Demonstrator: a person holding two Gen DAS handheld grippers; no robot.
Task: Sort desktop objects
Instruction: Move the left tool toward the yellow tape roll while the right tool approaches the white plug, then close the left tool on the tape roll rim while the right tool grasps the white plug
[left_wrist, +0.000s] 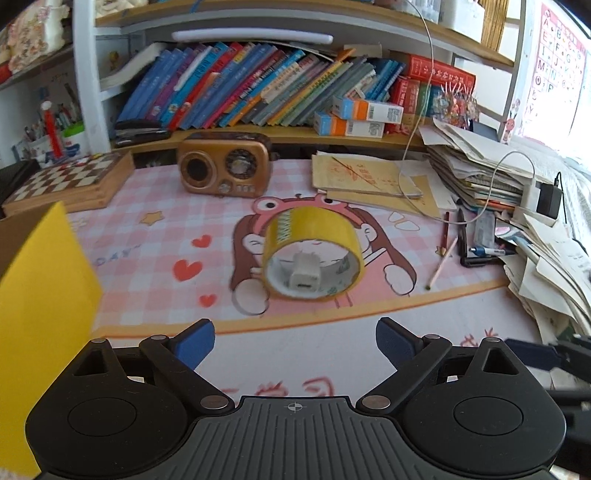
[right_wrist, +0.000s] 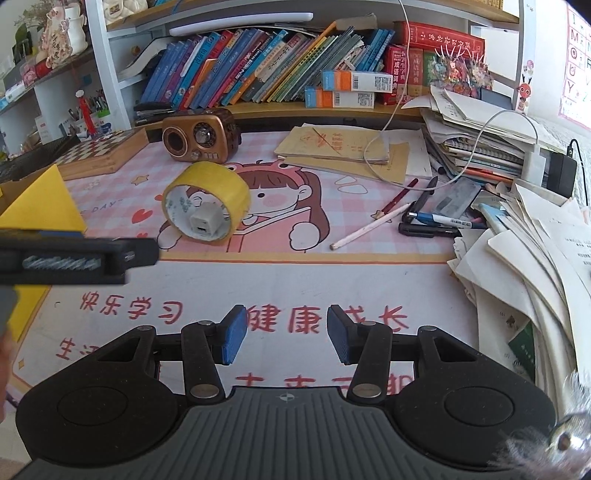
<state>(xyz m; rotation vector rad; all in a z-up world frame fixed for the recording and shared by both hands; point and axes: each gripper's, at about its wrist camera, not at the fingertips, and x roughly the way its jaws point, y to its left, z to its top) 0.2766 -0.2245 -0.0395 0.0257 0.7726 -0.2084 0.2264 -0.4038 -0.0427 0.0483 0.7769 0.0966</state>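
The tape (left_wrist: 312, 254) stands on edge straight ahead of your left gripper (left_wrist: 295, 341), well apart from it, its open side facing you. A small white plug (left_wrist: 304, 275) sits inside the ring, resting on the core's lower wall. The roll looks light and stiff, its outer face glossy and probably slick, and on edge it may roll off if nudged. Your best hold is likely across the wall at the top, one finger inside the core and one outside. The plug is loose, so it may drop out when you lift. Your left gripper is spread wide and empty. Your right gripper (right_wrist: 287, 334), also spread and empty, has the tape ahead to its left and a pencil (right_wrist: 371, 227) ahead to its right.
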